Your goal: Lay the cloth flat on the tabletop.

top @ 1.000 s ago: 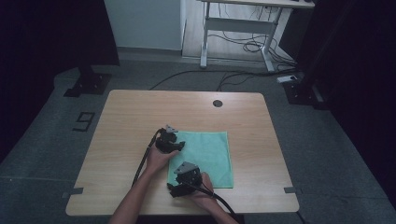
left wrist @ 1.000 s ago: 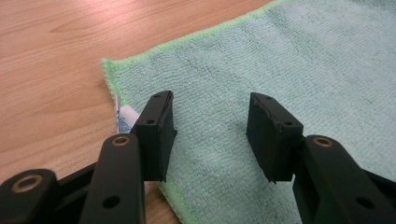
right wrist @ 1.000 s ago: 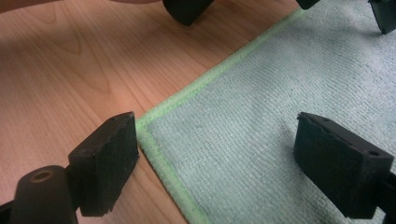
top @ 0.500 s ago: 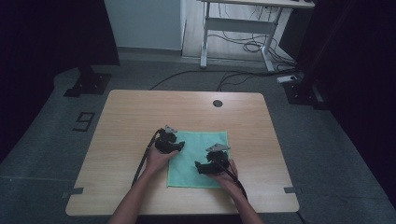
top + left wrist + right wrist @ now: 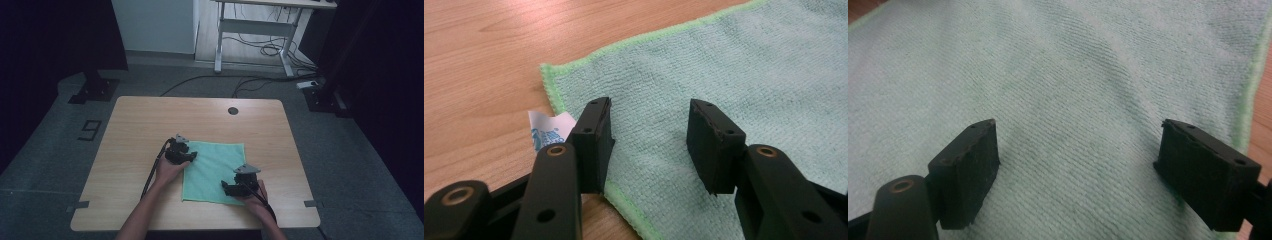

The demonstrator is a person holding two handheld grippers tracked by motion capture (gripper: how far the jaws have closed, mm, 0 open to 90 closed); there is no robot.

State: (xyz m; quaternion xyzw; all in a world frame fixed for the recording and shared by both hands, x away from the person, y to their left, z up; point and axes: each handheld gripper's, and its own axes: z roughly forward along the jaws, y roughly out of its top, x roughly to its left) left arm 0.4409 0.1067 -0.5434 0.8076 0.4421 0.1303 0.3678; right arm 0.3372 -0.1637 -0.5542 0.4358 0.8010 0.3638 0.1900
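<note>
A light green cloth (image 5: 212, 170) lies spread flat on the wooden table (image 5: 145, 125). My left gripper (image 5: 186, 155) rests at the cloth's far left corner. In the left gripper view its jaws (image 5: 649, 107) stand open just above the cloth (image 5: 734, 65), nothing between the pads, and a white label (image 5: 546, 131) pokes out from the hem beside one jaw. My right gripper (image 5: 232, 185) hovers over the cloth's near right part. In the right gripper view (image 5: 1078, 125) it is wide open above the fabric (image 5: 1073, 60), close to the cloth's right hem.
A round cable hole (image 5: 233, 110) sits in the table's far side. Bare wood (image 5: 125, 190) surrounds the cloth on all sides. Beyond the table stand a desk frame (image 5: 250, 30) with cables on the floor and black stand bases (image 5: 92, 90).
My right gripper has travelled rightward along the cloth's near edge, from its near left part to its near right part. The left gripper has stayed at the far left corner.
</note>
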